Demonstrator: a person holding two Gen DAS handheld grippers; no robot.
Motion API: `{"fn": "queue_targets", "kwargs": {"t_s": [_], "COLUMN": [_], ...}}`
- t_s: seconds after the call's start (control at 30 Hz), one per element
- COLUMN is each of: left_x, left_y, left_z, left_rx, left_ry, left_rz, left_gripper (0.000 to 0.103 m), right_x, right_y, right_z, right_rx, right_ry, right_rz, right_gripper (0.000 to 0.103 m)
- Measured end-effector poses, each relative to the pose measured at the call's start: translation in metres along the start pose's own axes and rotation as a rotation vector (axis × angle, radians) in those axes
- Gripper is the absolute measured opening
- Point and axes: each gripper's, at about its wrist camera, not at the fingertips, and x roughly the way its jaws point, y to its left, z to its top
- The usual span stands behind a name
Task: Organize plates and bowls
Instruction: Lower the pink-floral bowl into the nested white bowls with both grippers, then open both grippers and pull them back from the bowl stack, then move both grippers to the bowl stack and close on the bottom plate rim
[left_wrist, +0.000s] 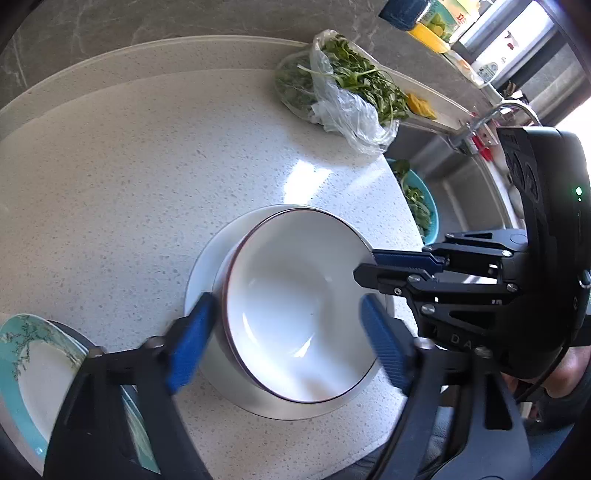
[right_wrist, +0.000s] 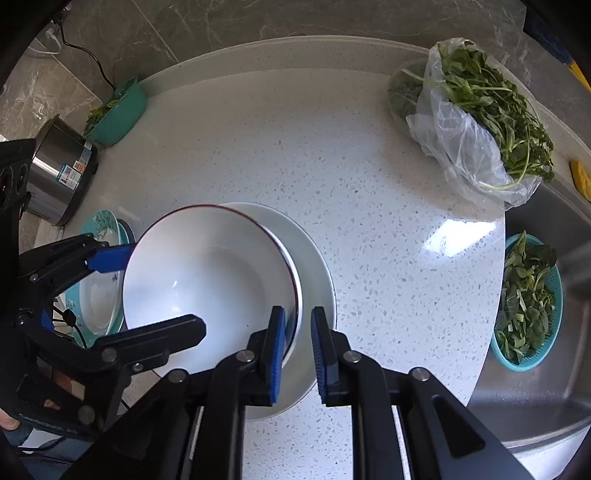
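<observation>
Right wrist: right tongs (right_wrist: 298, 345) apparently clamp glossy round bowl (right_wrist: 207, 288); left tongs (left_wrist: 284, 341) apart.

Two white bowls (right_wrist: 207, 277) sit nested on one white plate (right_wrist: 314, 266). Left of that plate stand two teal-rimmed plates (right_wrist: 99, 295). Beyond it: one bag of greens (right_wrist: 476, 122), one teal basket of greens (right_wrist: 528, 299), one green bowl (right_wrist: 118, 107), one steel pot (right_wrist: 59, 170).

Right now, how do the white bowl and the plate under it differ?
The white bowl is deep with a dark red rim line; the white plate is shallow and plain-edged. The bowl sits tilted on the plate, while the plate lies flat on the countertop. The right hand-held gripper straddles the bowl's rim only. Both are glossy white.
</observation>
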Motion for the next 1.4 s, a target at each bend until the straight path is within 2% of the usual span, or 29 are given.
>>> {"fn": "queue_targets", "kwargs": {"t_s": [0.07, 0.27, 0.33, 0.4, 0.43, 0.47, 0.5, 0.63, 0.73, 0.77, 0.87, 0.93, 1.0, 1.1, 1.33, 1.4], "left_x": [-0.002, -0.013, -0.02, -0.031, -0.035, -0.042, -0.048, -0.063, -0.07, -0.071, -0.073, -0.07, -0.062, -0.048, -0.019, -0.012], "left_y": [0.003, 0.005, 0.007, 0.011, 0.013, 0.015, 0.016, 0.022, 0.023, 0.023, 0.024, 0.021, 0.016, 0.014, 0.022, 0.024], "left_z": [-0.002, -0.004, -0.005, -0.007, -0.008, -0.011, -0.013, -0.025, -0.04, -0.049, -0.074, -0.089, -0.104, -0.12, -0.136, -0.14], "left_rx": [-0.013, 0.009, 0.006, -0.017, -0.025, -0.037, -0.044, -0.102, -0.167, -0.21, -0.351, -0.424, -0.483, -0.54, -0.656, -0.691], "left_ry": [-0.01, -0.039, -0.058, -0.085, -0.1, -0.122, -0.135, -0.185, -0.212, -0.229, -0.26, -0.281, -0.272, -0.241, -0.196, -0.176], "left_rz": [-0.01, 0.004, 0.009, -0.001, -0.006, -0.008, -0.005, 0.031, 0.104, 0.151, 0.231, 0.254, 0.284, 0.322, 0.351, 0.358], "left_gripper": [0.096, 0.097, 0.101, 0.103, 0.103, 0.103, 0.103, 0.103, 0.103, 0.103, 0.103, 0.103, 0.103, 0.103, 0.103, 0.103], "right_x": [-0.001, -0.003, -0.007, -0.022, -0.029, -0.04, -0.048, -0.069, -0.07, -0.066, -0.052, -0.04, -0.026, -0.014, 0.008, 0.012], "right_y": [0.0, 0.002, -0.002, -0.006, -0.006, -0.008, -0.009, -0.022, -0.04, -0.045, -0.056, -0.06, -0.065, -0.07, -0.055, -0.054], "right_z": [-0.001, -0.001, -0.001, 0.0, 0.001, 0.002, 0.002, 0.004, 0.007, 0.009, 0.014, 0.016, 0.017, 0.019, 0.02, 0.021], "right_rx": [-0.006, 0.008, 0.035, 0.056, 0.055, 0.044, 0.025, -0.046, -0.106, -0.124, -0.184, -0.238, -0.255, -0.235, -0.283, -0.297], "right_ry": [-0.002, -0.008, -0.018, -0.052, -0.068, -0.09, -0.102, -0.133, -0.136, -0.125, -0.086, -0.056, -0.012, 0.025, 0.089, 0.1], "right_rz": [-0.004, -0.014, -0.009, 0.013, 0.029, 0.049, 0.061, 0.085, 0.109, 0.118, 0.156, 0.178, 0.167, 0.214, 0.206, 0.195], "right_gripper": [0.019, 0.019, 0.028, 0.057, 0.065, 0.08, 0.086, 0.086, 0.086, 0.086, 0.086, 0.086, 0.086, 0.086, 0.084, 0.079]}}
